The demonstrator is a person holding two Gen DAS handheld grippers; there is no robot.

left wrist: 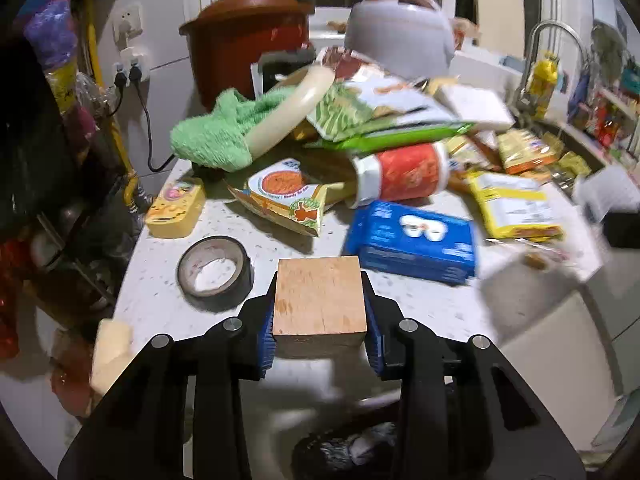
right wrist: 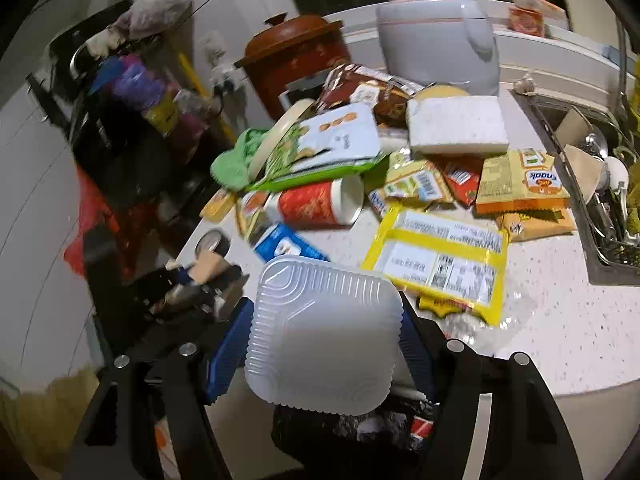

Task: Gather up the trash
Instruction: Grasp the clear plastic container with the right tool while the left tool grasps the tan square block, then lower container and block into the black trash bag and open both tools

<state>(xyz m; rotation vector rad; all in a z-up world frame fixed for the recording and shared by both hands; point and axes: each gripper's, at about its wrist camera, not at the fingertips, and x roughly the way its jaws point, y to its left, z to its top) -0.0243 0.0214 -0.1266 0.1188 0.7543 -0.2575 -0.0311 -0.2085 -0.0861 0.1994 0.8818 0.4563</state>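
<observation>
This is a home kitchen. A speckled white bench (right wrist: 568, 320) runs to a steel sink (right wrist: 600, 200) with dishes at the right edge of the frame, under a curved faucet (left wrist: 552, 36). At top centre stand a brown clay pot (left wrist: 248, 36) and a grey rice cooker (right wrist: 436, 36), beside tiled walls with plugged wall sockets (left wrist: 130, 68).
</observation>
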